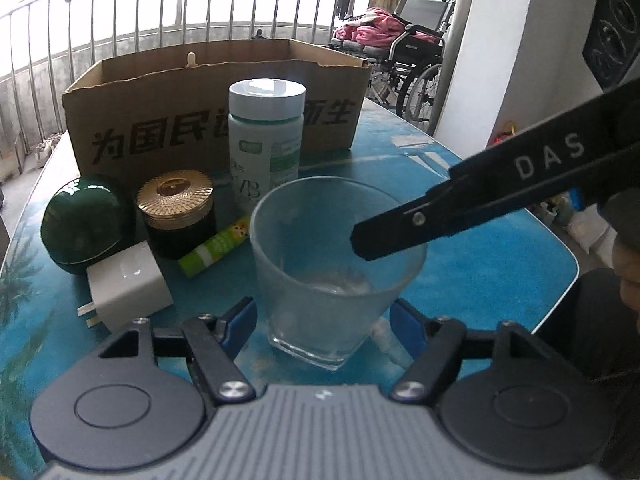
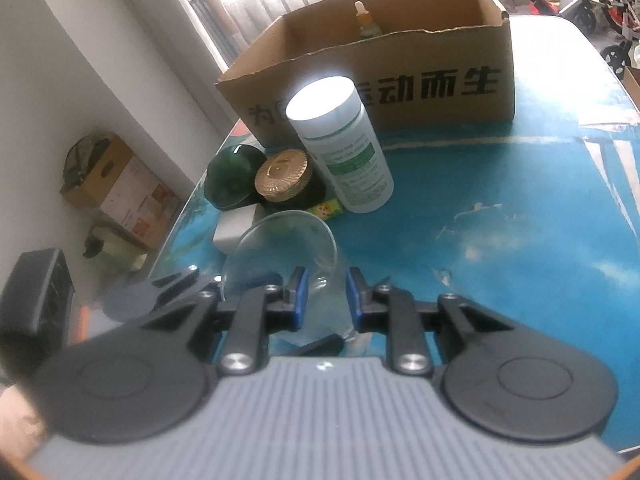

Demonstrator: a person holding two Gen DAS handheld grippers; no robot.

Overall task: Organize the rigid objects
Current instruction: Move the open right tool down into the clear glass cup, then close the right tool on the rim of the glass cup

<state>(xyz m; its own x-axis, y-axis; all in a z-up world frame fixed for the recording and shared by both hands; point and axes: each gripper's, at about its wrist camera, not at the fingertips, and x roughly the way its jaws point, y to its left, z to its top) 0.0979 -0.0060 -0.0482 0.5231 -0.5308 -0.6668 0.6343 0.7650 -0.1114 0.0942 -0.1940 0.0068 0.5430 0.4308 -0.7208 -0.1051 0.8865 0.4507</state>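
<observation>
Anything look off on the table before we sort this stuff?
Minor things only. The green tube lies on its side, wedged between the gold-lidded jar and the glass. The glass looks cloudy, with residue at the bottom. The cardboard box has a ragged, torn front rim. Nothing spilled.

The pill bottle point(image 1: 266, 136) covers the middle characters printed on the cardboard box point(image 1: 160, 120). Only the dropper bottle's point(image 2: 366, 20) top clears the box wall. The white charger point(image 2: 236, 226) sits half hidden behind the glass point(image 2: 280, 248). The lower right-wrist view is blurred.
</observation>
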